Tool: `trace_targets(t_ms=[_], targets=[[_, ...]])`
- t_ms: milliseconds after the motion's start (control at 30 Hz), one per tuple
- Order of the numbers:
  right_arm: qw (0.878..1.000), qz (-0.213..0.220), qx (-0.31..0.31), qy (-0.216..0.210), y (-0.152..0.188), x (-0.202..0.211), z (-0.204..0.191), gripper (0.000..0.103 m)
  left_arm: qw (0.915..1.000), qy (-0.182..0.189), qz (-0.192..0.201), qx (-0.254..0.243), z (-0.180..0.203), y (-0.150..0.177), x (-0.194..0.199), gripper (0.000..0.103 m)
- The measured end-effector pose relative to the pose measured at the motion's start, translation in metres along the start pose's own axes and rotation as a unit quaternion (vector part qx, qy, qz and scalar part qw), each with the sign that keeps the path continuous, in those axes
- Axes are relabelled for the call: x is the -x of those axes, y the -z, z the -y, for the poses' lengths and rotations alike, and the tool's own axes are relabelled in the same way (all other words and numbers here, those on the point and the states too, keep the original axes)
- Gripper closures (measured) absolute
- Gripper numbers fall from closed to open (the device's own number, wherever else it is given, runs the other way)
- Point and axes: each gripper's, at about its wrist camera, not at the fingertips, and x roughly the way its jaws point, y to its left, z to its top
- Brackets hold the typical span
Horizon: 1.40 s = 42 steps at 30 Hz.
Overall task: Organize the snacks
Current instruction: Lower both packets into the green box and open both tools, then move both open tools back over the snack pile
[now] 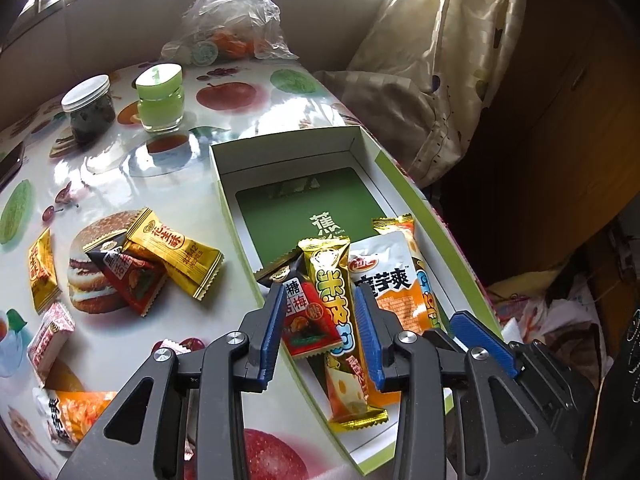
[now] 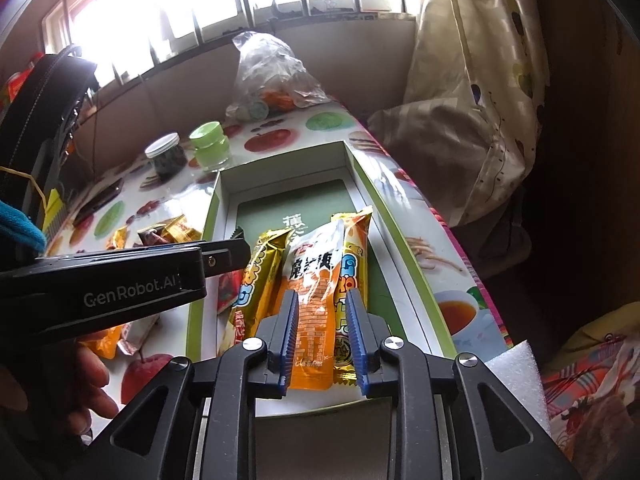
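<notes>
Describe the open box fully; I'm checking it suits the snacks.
The box is a shallow, lidless rectangular cardboard tray, white inside with light green outer walls and a dark green printed panel on its floor. It lies flat on the fruit-print table near the right edge. Several snack packets lie at its near end; the far half is bare.

Lighting: daylight from blown-out window [image 2: 168, 12], upper left; glare on glossy counter [image 1: 132, 160]; right side dim; fisheye edges curved, dark.
</notes>
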Motion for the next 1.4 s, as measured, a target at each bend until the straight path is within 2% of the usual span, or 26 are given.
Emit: trace_targets(t_ms=[100, 200, 467, 767, 1400], targets=[[1.0, 0.004, 0.002, 0.003, -0.001, 0.004, -0.001, 0.075, 1.0, -0.005, 0.007, -0.003, -0.001, 0.002, 0.006, 0.064], [1.0, 0.007, 0.003, 0.007, -0.001, 0.007, -0.003, 0.072, 0.9998, -0.009, 0.015, 0.002, -0.005, 0.004, 0.014, 0.055], [1.0, 0.014, 0.007, 0.007, 0.0, 0.014, -0.011, 0.07, 0.9987, -0.03, 0.042, 0.0, -0.018, 0.015, 0.038, 0.055], [0.999, 0.02, 0.027, -0.002, 0.0, 0.018, -0.031, 0.069, 0.9979, -0.034, 0.055, 0.005, -0.033, 0.026, 0.056, 0.055], [0.996, 0.026, 0.073, -0.032, 0.002, 0.02, -0.072, 0.066, 0.9934, -0.07, 0.091, 0.013, -0.067, 0.047, 0.093, 0.055]])
